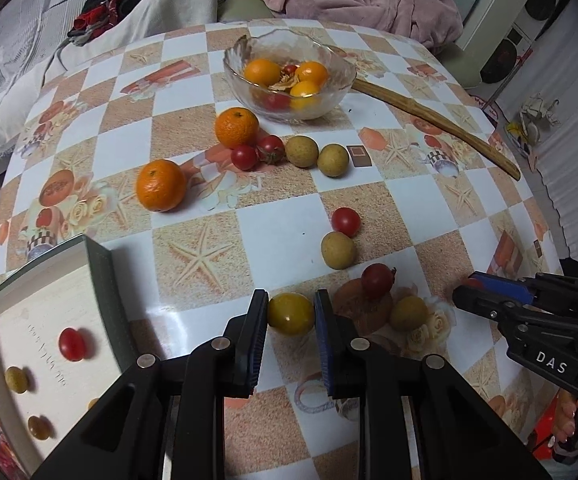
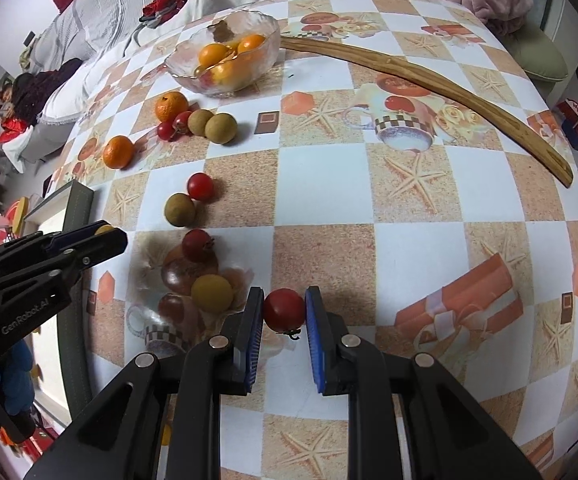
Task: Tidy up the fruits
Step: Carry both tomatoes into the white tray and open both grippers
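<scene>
My left gripper [image 1: 291, 314] is shut on a small yellow tomato [image 1: 291, 314], held just above the checkered table [image 1: 281, 224]. My right gripper [image 2: 285, 311] is shut on a red cherry tomato [image 2: 285, 310] near the table's front. In the left wrist view the right gripper [image 1: 463, 290] shows at the right edge. The left gripper [image 2: 105, 236] shows at the left in the right wrist view. Loose on the table lie two oranges [image 1: 161, 185], red tomatoes [image 1: 346, 221] and tan longans [image 1: 337, 250]. A glass bowl [image 1: 331, 98] at the back holds yellow and red fruits.
A white tray with a green rim [image 1: 103, 280] stands at the left front, with a red tomato [image 1: 72, 344] and small yellowish fruits in it. A long wooden stick [image 1: 437, 126] lies at the back right. Bedding and pink cloth lie beyond the table.
</scene>
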The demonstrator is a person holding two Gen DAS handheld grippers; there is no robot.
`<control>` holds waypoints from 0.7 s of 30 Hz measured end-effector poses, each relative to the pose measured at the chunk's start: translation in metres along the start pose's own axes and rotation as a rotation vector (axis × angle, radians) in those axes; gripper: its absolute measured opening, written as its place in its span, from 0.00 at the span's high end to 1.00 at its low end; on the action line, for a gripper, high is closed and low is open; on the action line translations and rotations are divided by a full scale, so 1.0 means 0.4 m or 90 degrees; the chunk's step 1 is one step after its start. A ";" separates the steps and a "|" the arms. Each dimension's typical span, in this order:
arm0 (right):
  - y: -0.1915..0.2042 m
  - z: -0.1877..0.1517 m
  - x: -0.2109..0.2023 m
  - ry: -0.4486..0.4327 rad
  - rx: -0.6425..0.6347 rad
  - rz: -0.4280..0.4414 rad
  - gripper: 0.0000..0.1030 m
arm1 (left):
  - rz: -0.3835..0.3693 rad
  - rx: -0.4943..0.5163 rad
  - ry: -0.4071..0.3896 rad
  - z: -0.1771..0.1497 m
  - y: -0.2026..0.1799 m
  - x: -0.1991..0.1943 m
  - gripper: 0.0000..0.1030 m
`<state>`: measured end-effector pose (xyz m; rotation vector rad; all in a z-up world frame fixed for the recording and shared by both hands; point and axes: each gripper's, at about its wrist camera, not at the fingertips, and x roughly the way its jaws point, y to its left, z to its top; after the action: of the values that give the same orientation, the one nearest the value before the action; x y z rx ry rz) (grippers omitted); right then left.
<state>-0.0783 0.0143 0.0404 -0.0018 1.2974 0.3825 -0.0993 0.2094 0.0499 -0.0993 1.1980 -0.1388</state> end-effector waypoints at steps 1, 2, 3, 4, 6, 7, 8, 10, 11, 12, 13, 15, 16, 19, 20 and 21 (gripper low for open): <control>0.004 -0.001 -0.001 0.000 -0.001 0.001 0.78 | 0.001 -0.003 -0.001 -0.001 0.004 -0.006 0.76; 0.011 0.000 -0.003 0.001 -0.003 0.002 0.78 | 0.002 -0.008 -0.004 -0.008 0.012 -0.017 0.76; 0.016 0.000 -0.004 0.001 -0.005 0.003 0.78 | 0.004 -0.011 -0.006 -0.015 0.019 -0.026 0.76; 0.025 0.001 -0.005 0.001 -0.007 0.005 0.78 | 0.006 -0.014 -0.007 -0.023 0.029 -0.036 0.76; 0.045 0.003 -0.005 0.002 -0.015 0.009 0.78 | 0.012 -0.023 -0.008 -0.039 0.050 -0.053 0.76; 0.053 0.003 -0.005 0.002 -0.018 0.011 0.78 | 0.015 -0.028 -0.009 -0.048 0.061 -0.061 0.76; 0.064 0.004 -0.005 0.003 -0.021 0.013 0.78 | 0.018 -0.033 -0.009 -0.057 0.072 -0.069 0.76; 0.091 0.007 -0.003 0.004 -0.032 0.019 0.78 | 0.028 -0.047 -0.010 -0.079 0.101 -0.088 0.76; 0.105 0.008 -0.002 0.005 -0.038 0.022 0.78 | 0.032 -0.057 -0.010 -0.091 0.117 -0.096 0.76; 0.120 0.009 -0.001 0.006 -0.043 0.025 0.78 | 0.037 -0.068 -0.009 -0.103 0.135 -0.106 0.76; 0.138 0.010 0.000 0.007 -0.051 0.029 0.78 | 0.042 -0.076 -0.009 -0.114 0.149 -0.113 0.76; 0.174 0.013 0.003 0.009 -0.066 0.036 0.78 | 0.052 -0.097 -0.010 -0.142 0.188 -0.131 0.76; 0.194 0.014 0.004 0.010 -0.074 0.042 0.78 | 0.056 -0.105 -0.011 -0.152 0.201 -0.137 0.76; 0.255 0.019 0.008 0.013 -0.101 0.055 0.78 | 0.070 -0.128 -0.012 -0.188 0.245 -0.157 0.76; 0.276 0.020 0.010 0.014 -0.110 0.059 0.78 | 0.075 -0.134 -0.012 -0.199 0.258 -0.163 0.76; 0.298 0.021 0.013 0.015 -0.120 0.063 0.78 | 0.079 -0.139 -0.012 -0.212 0.270 -0.168 0.76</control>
<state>-0.1023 0.1291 0.0631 -0.1009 1.2843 0.5904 -0.1964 0.3264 0.0648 -0.2164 1.1945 0.1028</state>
